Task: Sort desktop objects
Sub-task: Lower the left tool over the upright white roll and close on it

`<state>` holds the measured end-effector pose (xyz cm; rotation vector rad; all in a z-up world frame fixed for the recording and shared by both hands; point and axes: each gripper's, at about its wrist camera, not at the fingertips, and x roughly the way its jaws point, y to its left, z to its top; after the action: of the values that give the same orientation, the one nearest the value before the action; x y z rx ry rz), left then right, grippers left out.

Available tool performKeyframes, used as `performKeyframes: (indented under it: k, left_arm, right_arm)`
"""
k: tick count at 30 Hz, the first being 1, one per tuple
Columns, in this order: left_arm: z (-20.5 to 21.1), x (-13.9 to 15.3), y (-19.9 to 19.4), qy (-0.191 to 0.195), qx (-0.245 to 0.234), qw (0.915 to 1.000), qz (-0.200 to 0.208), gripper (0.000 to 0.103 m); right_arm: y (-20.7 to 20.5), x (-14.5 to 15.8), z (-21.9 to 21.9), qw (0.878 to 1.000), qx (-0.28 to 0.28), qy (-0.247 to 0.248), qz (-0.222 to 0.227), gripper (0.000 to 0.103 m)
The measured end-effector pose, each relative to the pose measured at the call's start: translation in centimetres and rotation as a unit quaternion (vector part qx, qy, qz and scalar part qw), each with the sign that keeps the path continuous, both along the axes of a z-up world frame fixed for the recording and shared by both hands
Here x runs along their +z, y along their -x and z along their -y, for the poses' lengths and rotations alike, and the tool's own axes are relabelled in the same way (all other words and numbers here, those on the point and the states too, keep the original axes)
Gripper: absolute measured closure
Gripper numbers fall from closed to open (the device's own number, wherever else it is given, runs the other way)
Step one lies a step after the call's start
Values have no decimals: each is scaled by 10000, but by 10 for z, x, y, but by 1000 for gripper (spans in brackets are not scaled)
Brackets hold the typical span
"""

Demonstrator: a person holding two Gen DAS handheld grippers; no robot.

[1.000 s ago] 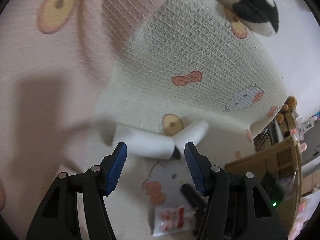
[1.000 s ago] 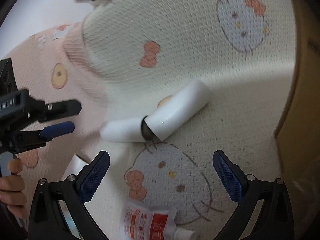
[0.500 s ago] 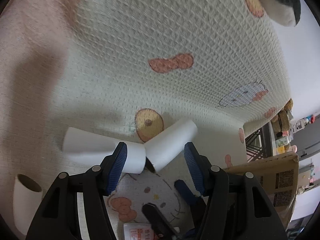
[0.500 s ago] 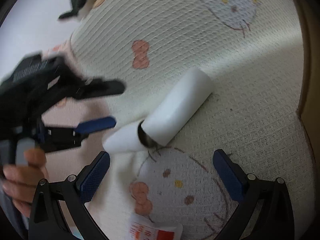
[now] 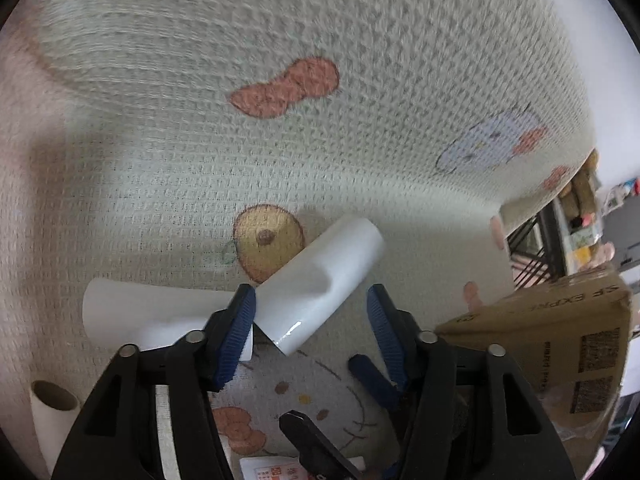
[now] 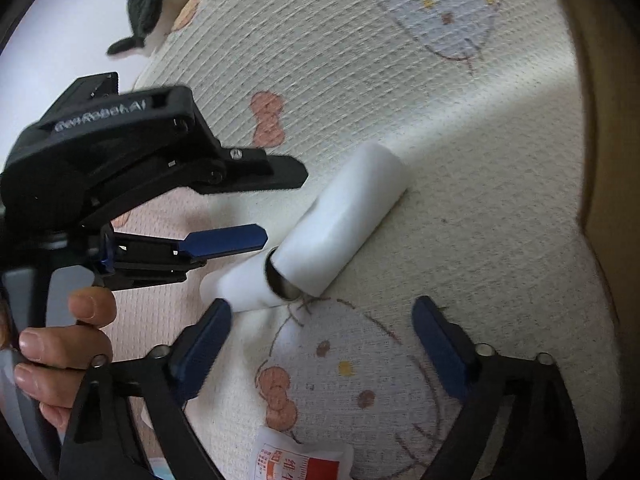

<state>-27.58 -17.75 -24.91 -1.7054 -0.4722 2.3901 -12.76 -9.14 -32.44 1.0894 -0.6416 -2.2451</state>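
Two white paper tubes lie end to end in a V on a cream Hello Kitty blanket (image 5: 320, 140). My left gripper (image 5: 310, 312) is open, its blue pads on either side of the right tube (image 5: 324, 284); the left tube (image 5: 152, 312) lies beside its left finger. In the right wrist view my right gripper (image 6: 320, 320) is open just below the right tube (image 6: 344, 224) and left tube (image 6: 240, 284). The left gripper (image 6: 244, 208) reaches in from the left there, above the tubes' junction.
A red-and-white sachet (image 6: 304, 460) lies near the bottom edge. A third tube (image 5: 52, 420) stands at lower left. A cardboard box (image 5: 560, 352) is at the right. A black-and-white plush toy (image 6: 152, 4) sits far back.
My left gripper has moved forward and down over the tubes, so the right tube now lies between its pads. My right gripper has edged closer to the tubes.
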Motion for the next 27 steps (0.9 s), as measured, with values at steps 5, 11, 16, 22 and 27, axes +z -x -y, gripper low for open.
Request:
performKeyframes:
  k: [5, 11, 16, 22, 27]
  left_arm:
    - [-7, -5, 0, -120, -108, 9997, 163, 66]
    - [-20, -5, -4, -240, -481, 9977, 423, 66]
    - [-21, -2, -4, -201, -496, 9971, 547, 65]
    - [-26, -1, -1, 697, -572, 9955, 299, 61]
    - [-25, -3, -3, 421, -570, 9968, 362, 61]
  right_arm:
    - [-2, 2, 6, 9999, -7, -165, 7, 26]
    - [-3, 5, 14, 9997, 8, -236, 10, 31]
    - [-7, 9, 21, 9991, -71, -423, 14, 43]
    - [-8, 13, 30, 9988, -49, -490, 23, 52]
    - [-9, 16, 39, 9988, 103, -476, 13, 52]
